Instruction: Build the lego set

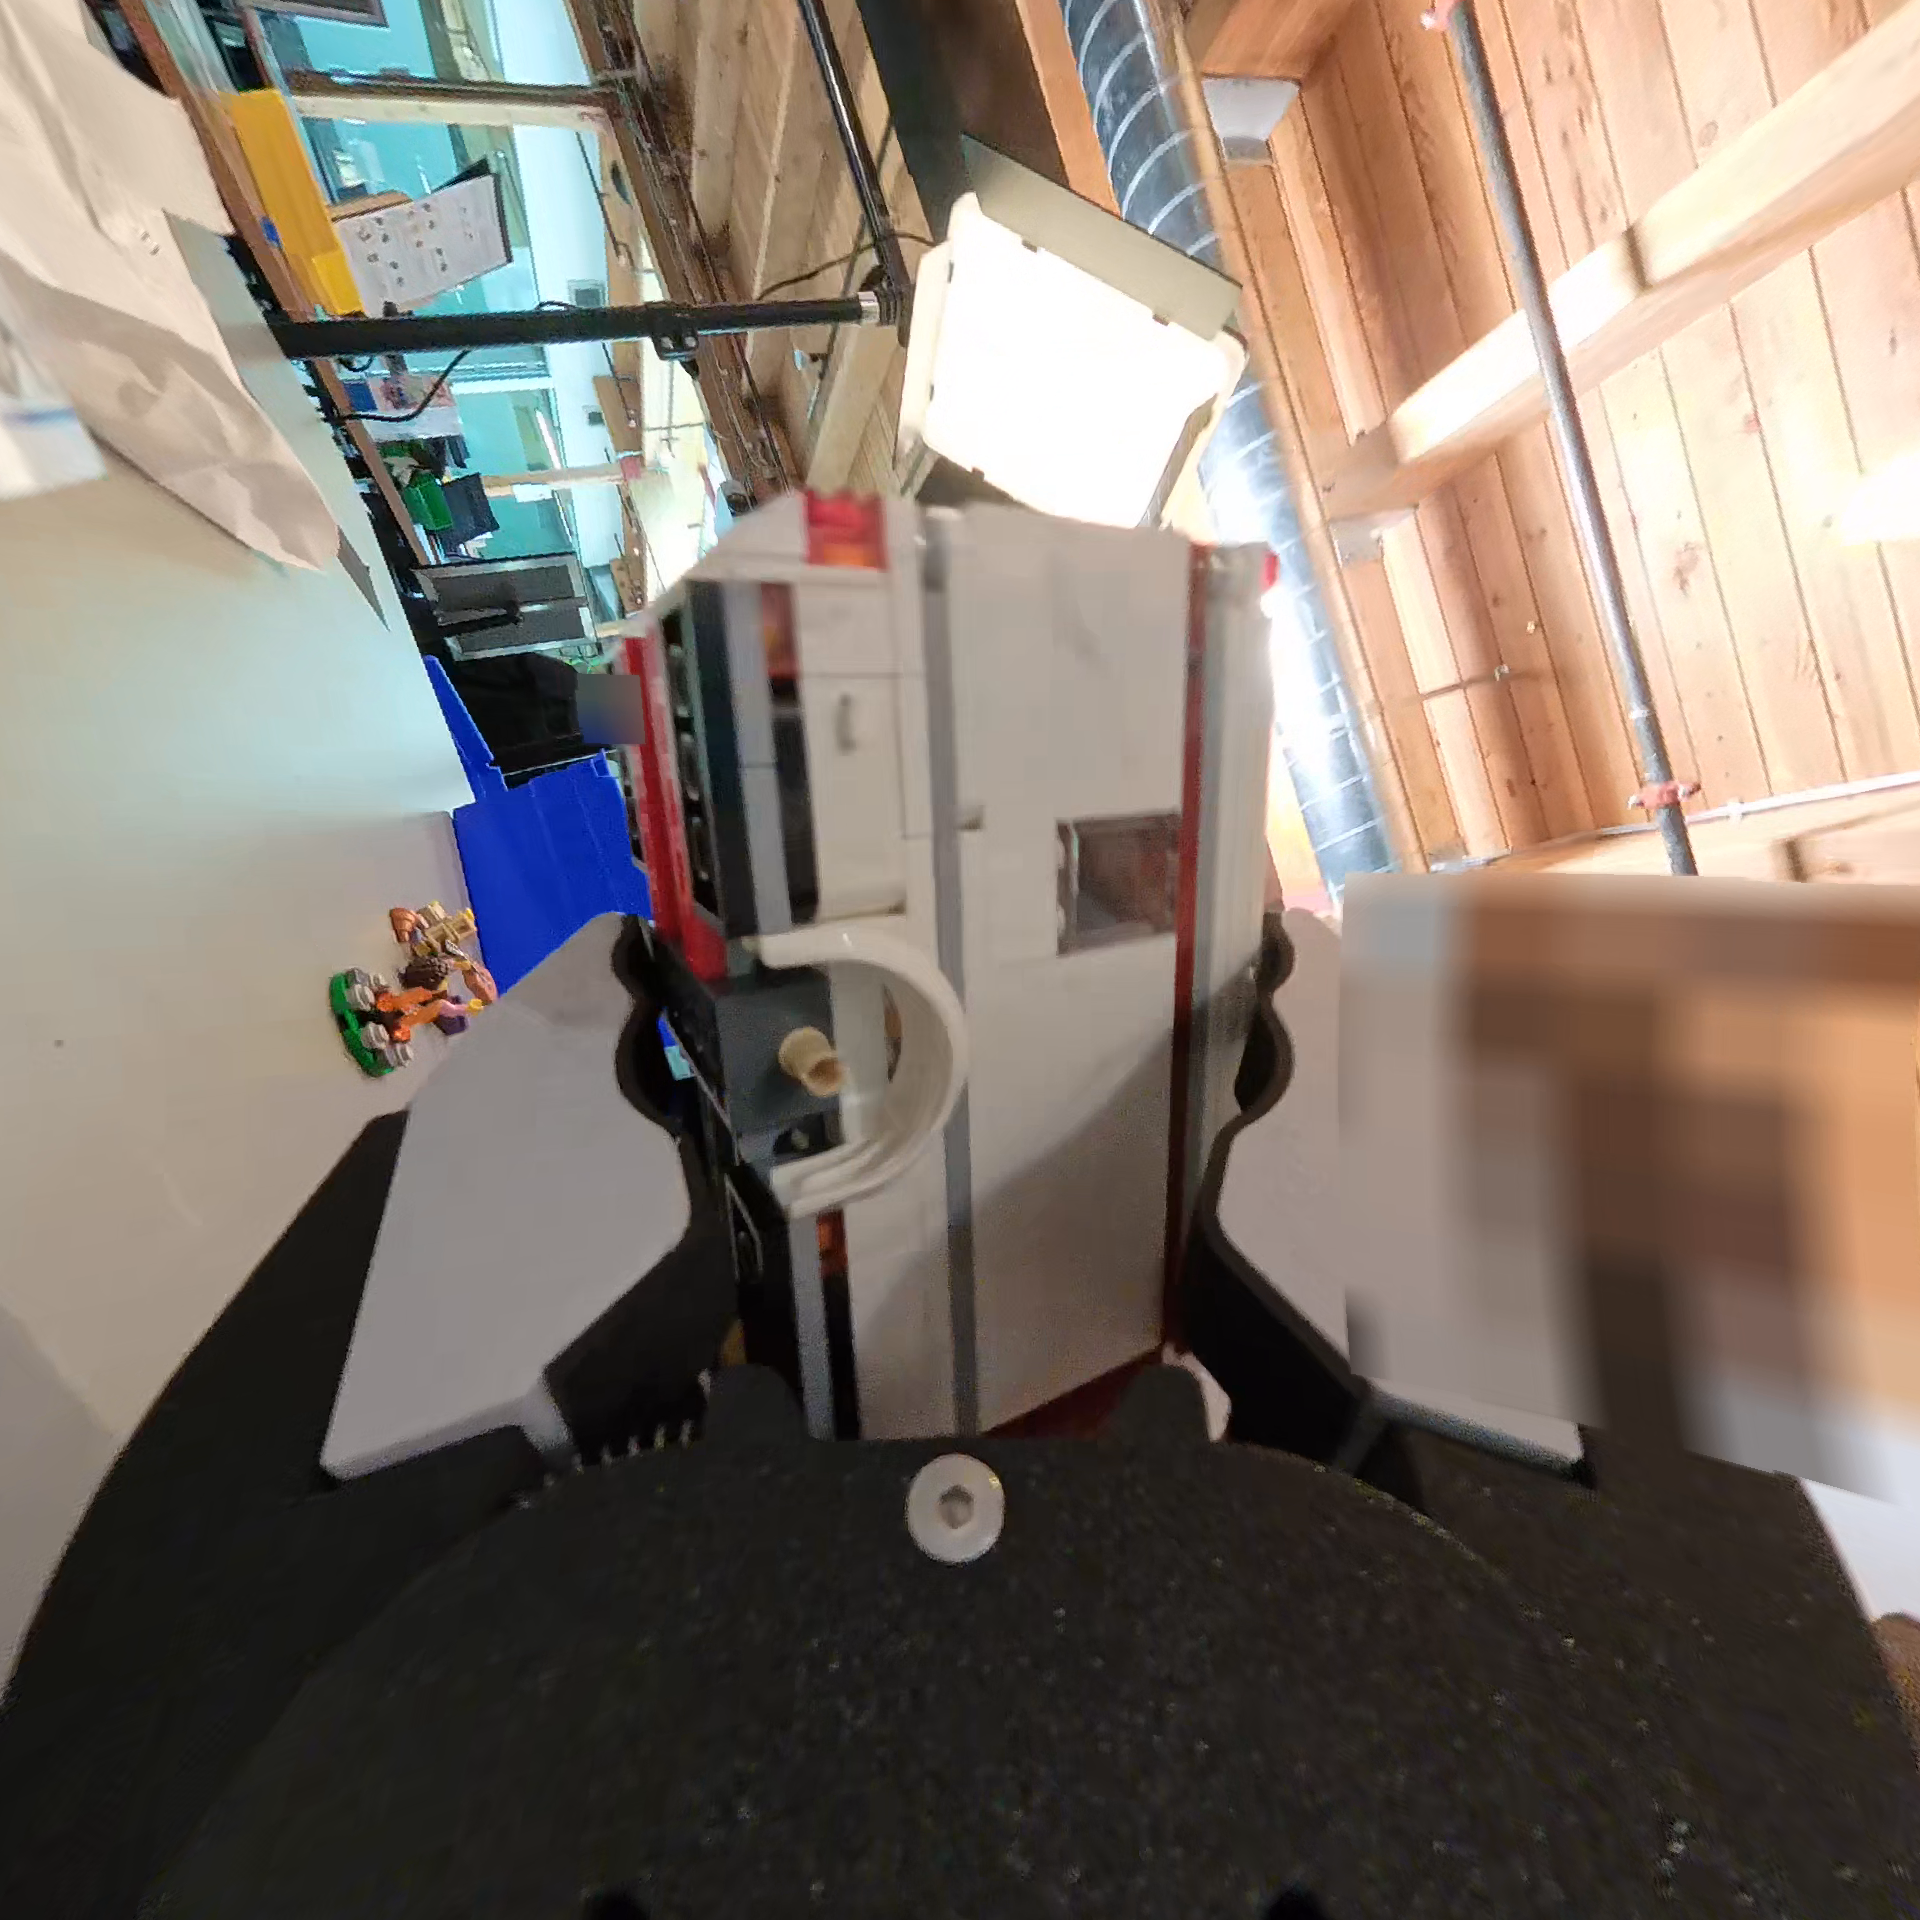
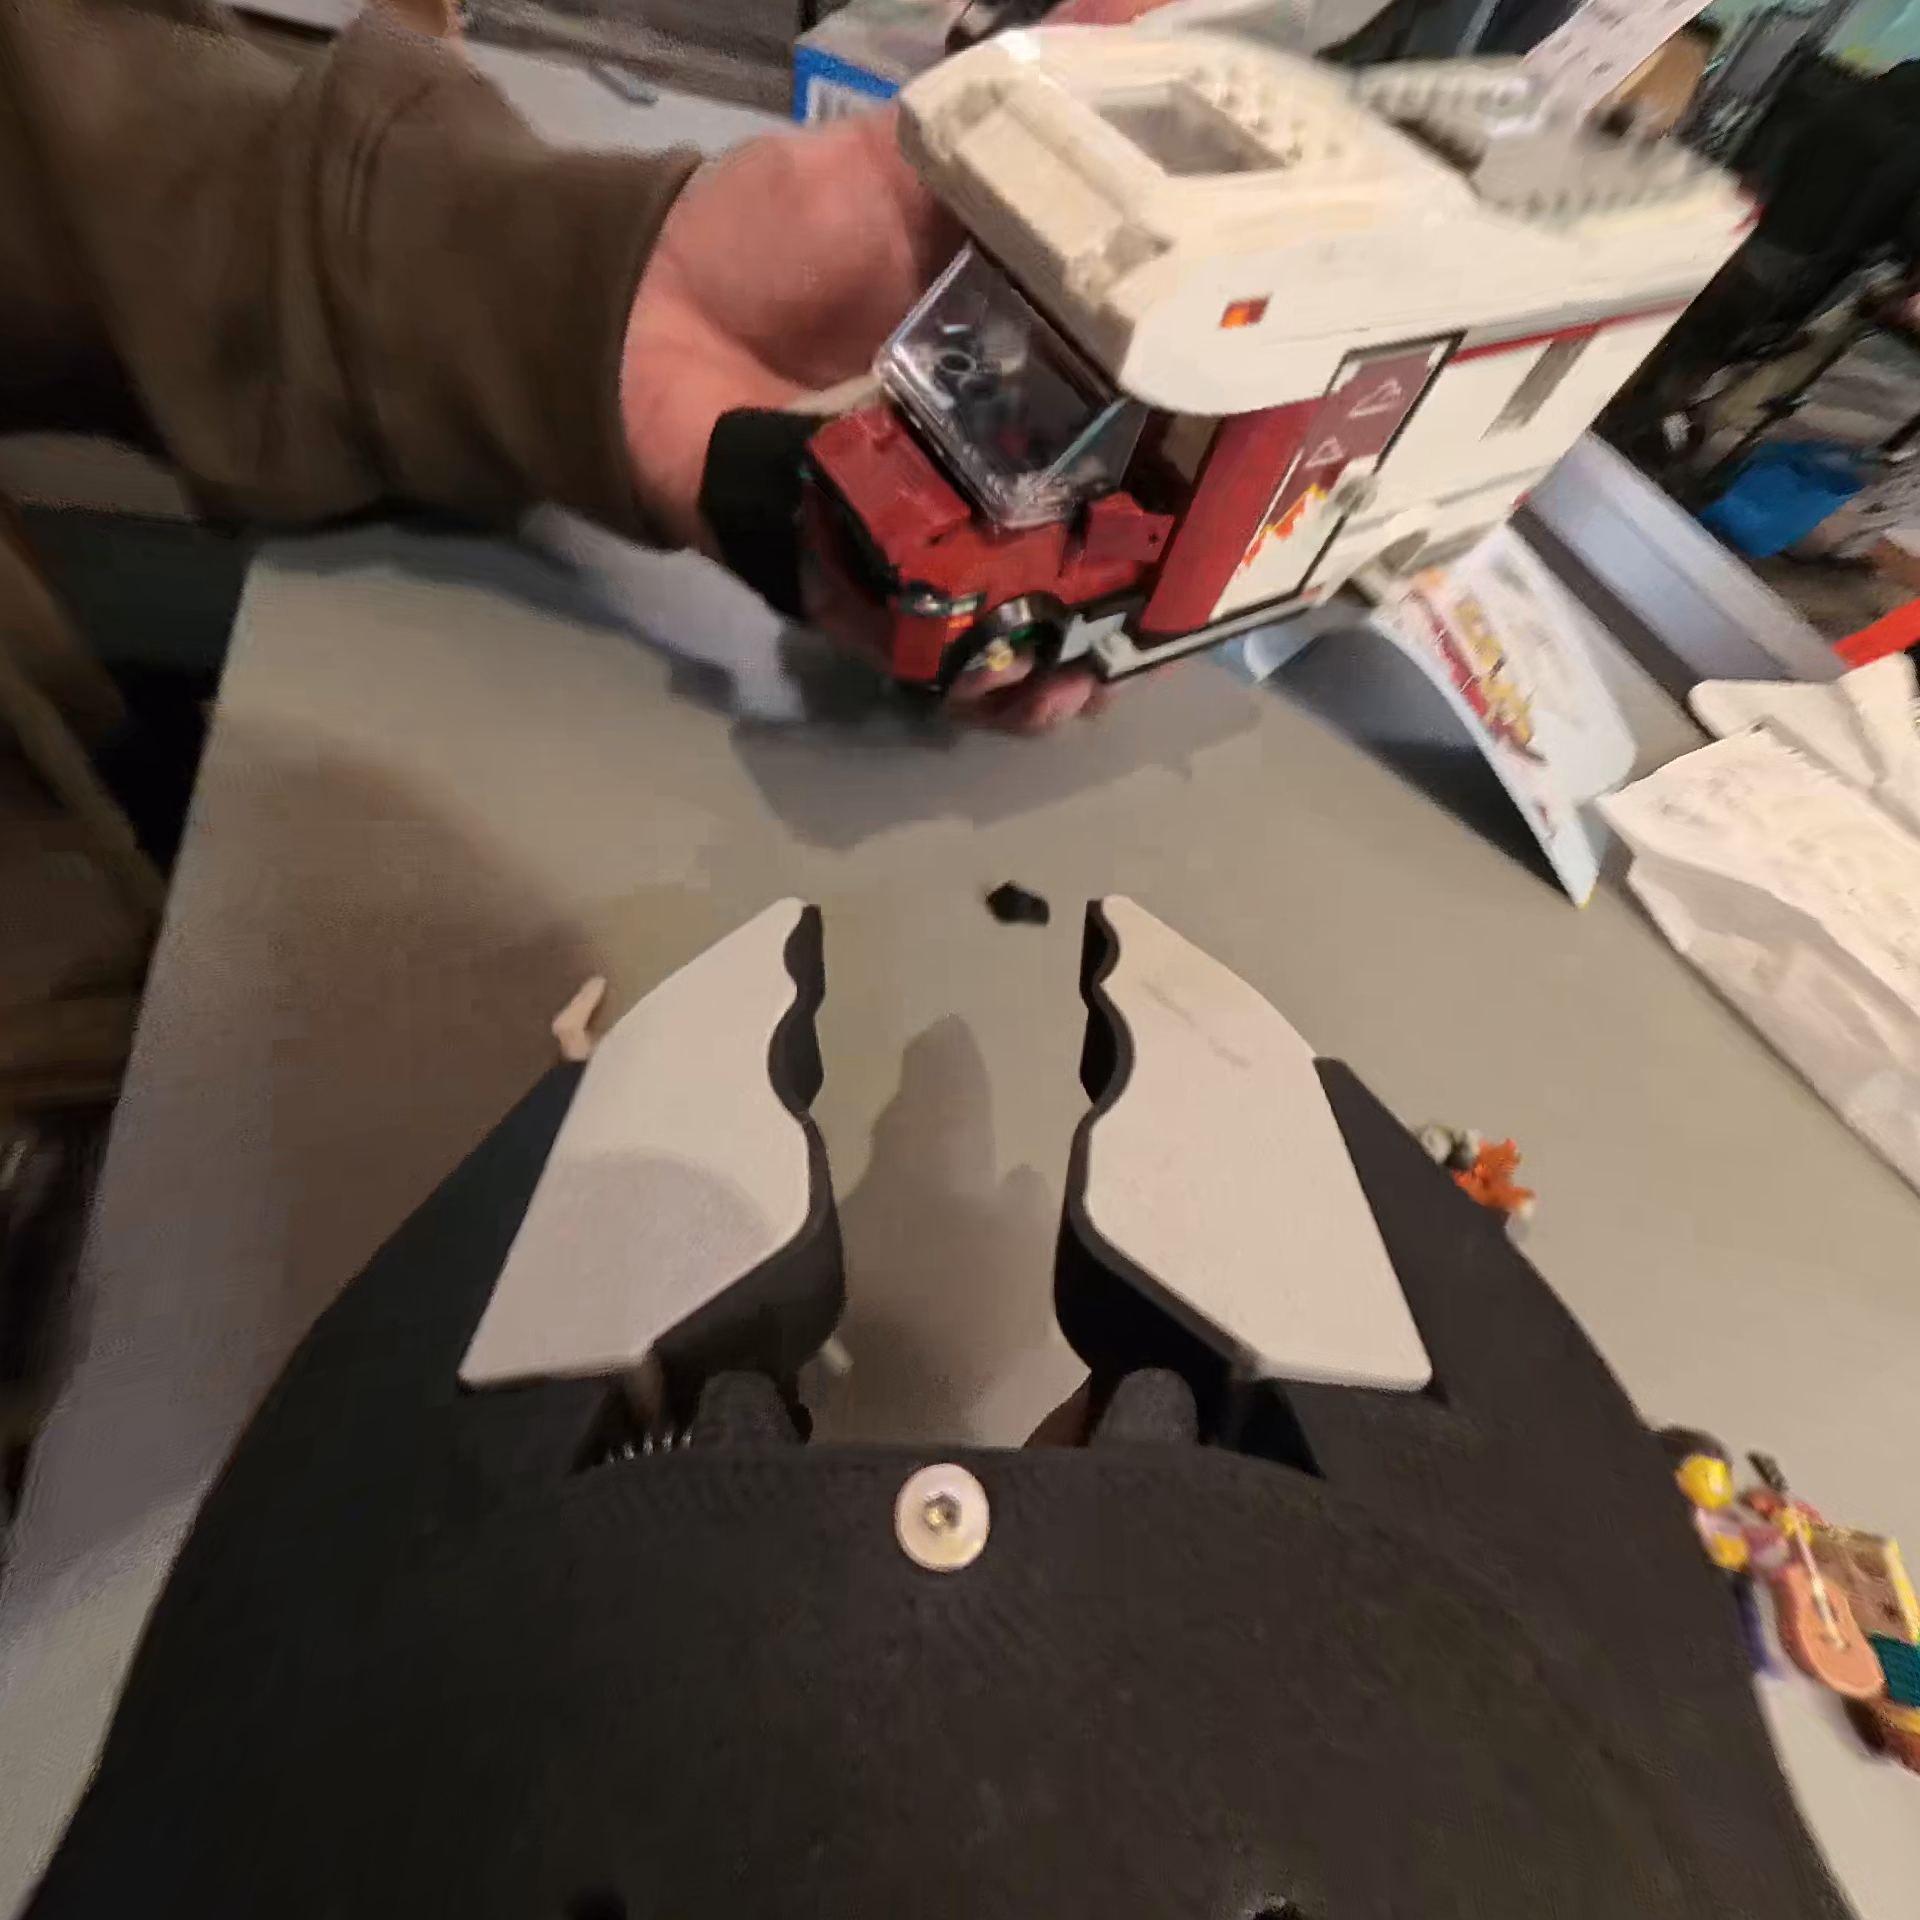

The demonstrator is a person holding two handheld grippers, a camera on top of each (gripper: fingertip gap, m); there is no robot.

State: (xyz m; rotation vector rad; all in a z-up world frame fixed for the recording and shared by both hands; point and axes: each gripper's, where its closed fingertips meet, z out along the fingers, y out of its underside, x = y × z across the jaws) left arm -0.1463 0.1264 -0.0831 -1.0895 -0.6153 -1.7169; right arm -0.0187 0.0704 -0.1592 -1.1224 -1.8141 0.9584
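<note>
My left gripper [image 1: 951,966] is shut on a white and red brick-built camper van [image 1: 1039,831]. Both pads press on its sides, near a white wheel arch [image 1: 904,1049]. The right wrist view shows the van [image 2: 1299,312] lifted above the grey table [image 2: 520,831], with a person's hand [image 2: 769,281] in a brown sleeve at its red cab end. My right gripper [image 2: 951,925] is open and empty, low over the table. A small black piece [image 2: 1018,904] lies just beyond its fingertips, and a small tan piece [image 2: 577,1023] lies left of its left finger.
White paper bags [image 2: 1818,862] and a printed booklet [image 2: 1496,686] lie at the right of the table. Small toy figures [image 2: 1808,1590] and an orange piece [image 2: 1486,1174] sit to the right of my right gripper. A blue bin [image 1: 540,862] and figures on a green base [image 1: 410,987] show in the left wrist view. It is some 8 cm from my right tips to the small black piece [image 2: 1018,904].
</note>
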